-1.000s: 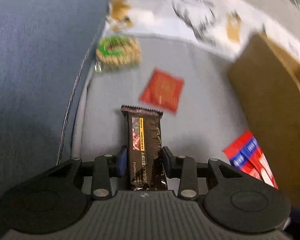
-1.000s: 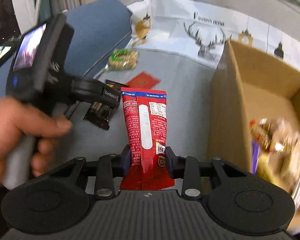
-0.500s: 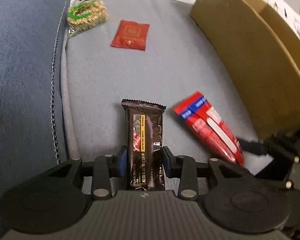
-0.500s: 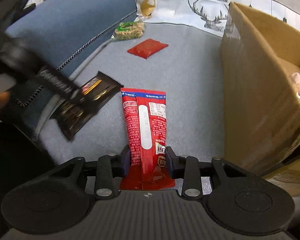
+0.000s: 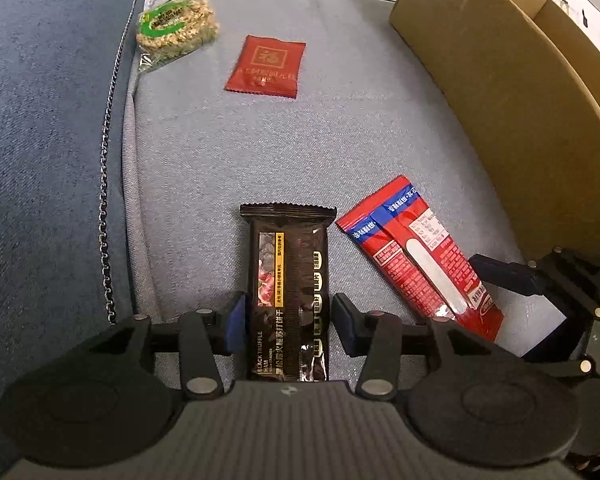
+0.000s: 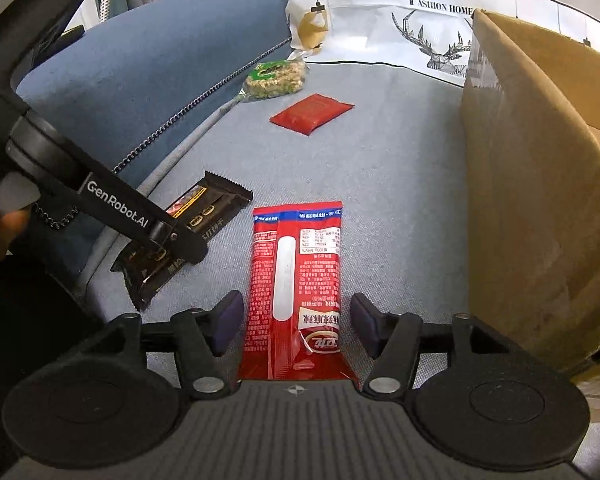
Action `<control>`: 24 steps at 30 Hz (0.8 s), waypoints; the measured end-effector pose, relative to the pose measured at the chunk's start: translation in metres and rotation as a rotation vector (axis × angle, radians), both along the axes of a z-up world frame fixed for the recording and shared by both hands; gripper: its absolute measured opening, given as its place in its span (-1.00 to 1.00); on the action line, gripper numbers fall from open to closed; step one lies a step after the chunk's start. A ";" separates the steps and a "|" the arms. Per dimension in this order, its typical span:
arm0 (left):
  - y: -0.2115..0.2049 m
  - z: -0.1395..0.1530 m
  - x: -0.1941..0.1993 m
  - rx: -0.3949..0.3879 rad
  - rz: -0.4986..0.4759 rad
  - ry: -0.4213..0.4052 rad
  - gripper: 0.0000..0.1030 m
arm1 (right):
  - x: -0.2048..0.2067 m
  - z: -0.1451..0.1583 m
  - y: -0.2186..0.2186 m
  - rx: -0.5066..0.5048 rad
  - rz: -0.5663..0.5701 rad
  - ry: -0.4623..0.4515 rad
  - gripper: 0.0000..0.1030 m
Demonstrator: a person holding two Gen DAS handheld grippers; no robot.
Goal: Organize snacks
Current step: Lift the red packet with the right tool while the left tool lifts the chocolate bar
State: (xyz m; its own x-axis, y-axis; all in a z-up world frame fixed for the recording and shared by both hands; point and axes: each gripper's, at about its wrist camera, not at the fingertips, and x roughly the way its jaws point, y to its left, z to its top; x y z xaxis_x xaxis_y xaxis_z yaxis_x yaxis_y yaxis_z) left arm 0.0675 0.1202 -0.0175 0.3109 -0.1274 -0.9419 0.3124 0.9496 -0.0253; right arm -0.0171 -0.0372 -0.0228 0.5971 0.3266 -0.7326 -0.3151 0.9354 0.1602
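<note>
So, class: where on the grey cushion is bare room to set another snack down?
Free: the grey stretch between the red square packet and the dark bar, beside the cardboard box. Crowded: near the dark bar and red-blue packet.

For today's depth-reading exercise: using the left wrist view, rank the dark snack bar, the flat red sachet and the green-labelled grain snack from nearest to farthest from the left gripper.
1. Dark snack bar, between the left gripper's fingers.
2. Flat red sachet, farther up, centre.
3. Green-labelled grain snack, farthest, upper left by the cushion seam.
</note>
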 end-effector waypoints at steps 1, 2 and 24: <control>0.000 0.000 0.000 -0.002 0.003 0.001 0.05 | 0.000 0.000 0.000 -0.001 0.003 -0.004 0.20; 0.000 0.000 0.001 -0.003 0.005 0.001 0.06 | 0.000 0.000 0.000 -0.001 0.006 -0.007 0.20; -0.001 -0.004 0.000 0.034 0.012 -0.003 0.11 | -0.001 0.002 -0.004 -0.029 -0.048 -0.029 -0.15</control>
